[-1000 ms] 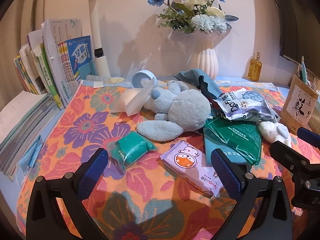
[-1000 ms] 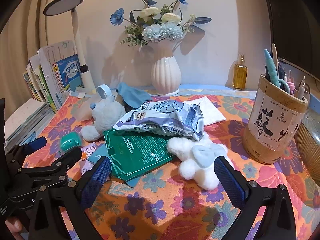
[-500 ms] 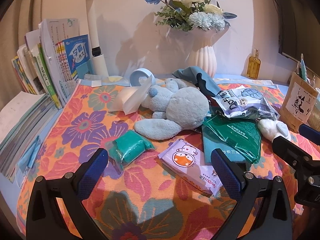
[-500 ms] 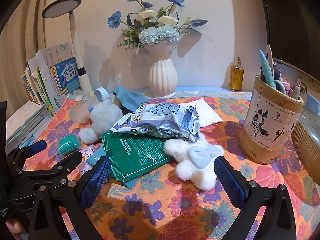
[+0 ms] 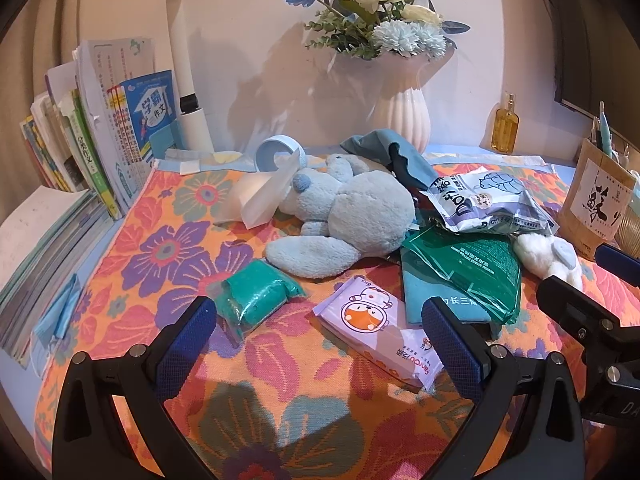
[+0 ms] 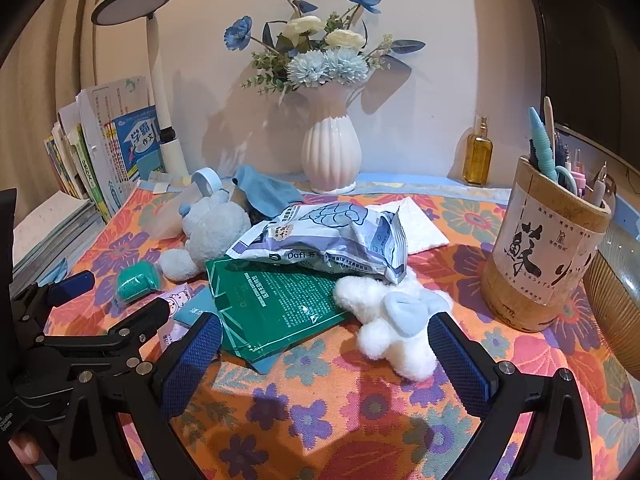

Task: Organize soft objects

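Observation:
A pale blue plush toy lies mid-table on the floral cloth; it also shows in the right wrist view. A white plush toy lies near the front right, partly under a grey-blue snack bag. A green wrapped pack, a purple tissue pack and a green flat packet lie in front. My left gripper is open and empty above the cloth, before the packs. My right gripper is open and empty, just before the white plush.
A white ribbed vase with flowers stands at the back. Books and a lamp post stand at the left. A bamboo pen holder and an oil bottle stand at the right. A blue cloth lies behind the plush.
Both grippers have drifted slightly, so the scene sits a little lower and nearer in the views. Nothing on the table has moved. Both grippers stay open.

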`<state>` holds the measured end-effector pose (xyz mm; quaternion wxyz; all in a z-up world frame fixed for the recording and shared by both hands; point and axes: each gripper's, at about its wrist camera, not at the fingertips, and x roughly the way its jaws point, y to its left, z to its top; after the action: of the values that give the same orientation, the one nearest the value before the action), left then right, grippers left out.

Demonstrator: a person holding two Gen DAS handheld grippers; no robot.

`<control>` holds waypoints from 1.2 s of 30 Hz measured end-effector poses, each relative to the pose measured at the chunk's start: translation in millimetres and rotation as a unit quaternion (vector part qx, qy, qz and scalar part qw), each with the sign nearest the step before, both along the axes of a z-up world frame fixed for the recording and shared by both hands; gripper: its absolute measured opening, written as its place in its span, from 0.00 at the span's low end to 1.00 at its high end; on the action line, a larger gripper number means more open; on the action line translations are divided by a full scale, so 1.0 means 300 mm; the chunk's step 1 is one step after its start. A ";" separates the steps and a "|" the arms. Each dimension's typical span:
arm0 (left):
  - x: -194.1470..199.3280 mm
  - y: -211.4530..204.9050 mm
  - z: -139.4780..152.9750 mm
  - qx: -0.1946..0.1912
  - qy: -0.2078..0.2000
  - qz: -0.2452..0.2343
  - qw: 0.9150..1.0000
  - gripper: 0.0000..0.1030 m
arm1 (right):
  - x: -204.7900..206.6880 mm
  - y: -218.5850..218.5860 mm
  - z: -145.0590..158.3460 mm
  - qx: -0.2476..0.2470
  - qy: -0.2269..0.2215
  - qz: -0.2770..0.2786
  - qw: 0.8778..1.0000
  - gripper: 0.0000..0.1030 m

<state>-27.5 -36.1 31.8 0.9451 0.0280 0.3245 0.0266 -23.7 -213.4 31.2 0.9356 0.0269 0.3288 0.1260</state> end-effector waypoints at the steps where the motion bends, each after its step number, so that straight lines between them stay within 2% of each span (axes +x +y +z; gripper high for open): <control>1: -0.001 0.000 0.000 0.000 0.000 0.000 1.000 0.99 | 0.003 -0.006 0.000 0.001 0.001 0.001 1.000 1.00; 10: 0.000 -0.001 0.000 0.000 0.000 0.000 1.000 0.99 | -0.004 0.011 -0.004 -0.012 -0.013 -0.001 1.000 1.00; 18: -0.002 0.001 0.002 -0.002 -0.002 0.001 1.000 0.99 | -0.006 0.001 0.002 0.010 -0.005 -0.003 1.000 1.00; 21: -0.034 0.042 0.026 -0.036 -0.029 0.007 0.999 0.99 | -0.005 -0.014 0.003 0.021 -0.003 -0.004 1.000 1.00; 23: -0.078 0.116 0.049 -0.103 -0.069 0.004 0.992 0.99 | -0.002 -0.026 0.001 0.034 0.002 -0.004 0.999 1.00; 24: -0.085 0.144 0.051 -0.125 -0.076 0.007 0.989 0.99 | 0.001 -0.027 -0.003 0.032 0.003 -0.004 0.999 1.00; 26: -0.075 0.190 0.042 -0.157 -0.063 0.015 0.985 0.99 | 0.004 -0.030 -0.007 0.029 0.005 -0.005 1.000 1.00; 30: -0.037 0.208 0.019 -0.189 -0.009 -0.014 0.982 0.99 | 0.005 -0.022 -0.007 0.015 0.005 -0.001 1.000 1.00; 36: -0.071 0.178 0.001 -0.169 0.046 -0.093 0.980 0.99 | 0.002 -0.004 -0.014 -0.014 0.001 0.009 1.000 1.00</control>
<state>-48.8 17.4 32.1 0.9186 -0.1006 0.3636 -0.1175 -23.1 -214.5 27.1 0.9345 0.0110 0.3314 0.1295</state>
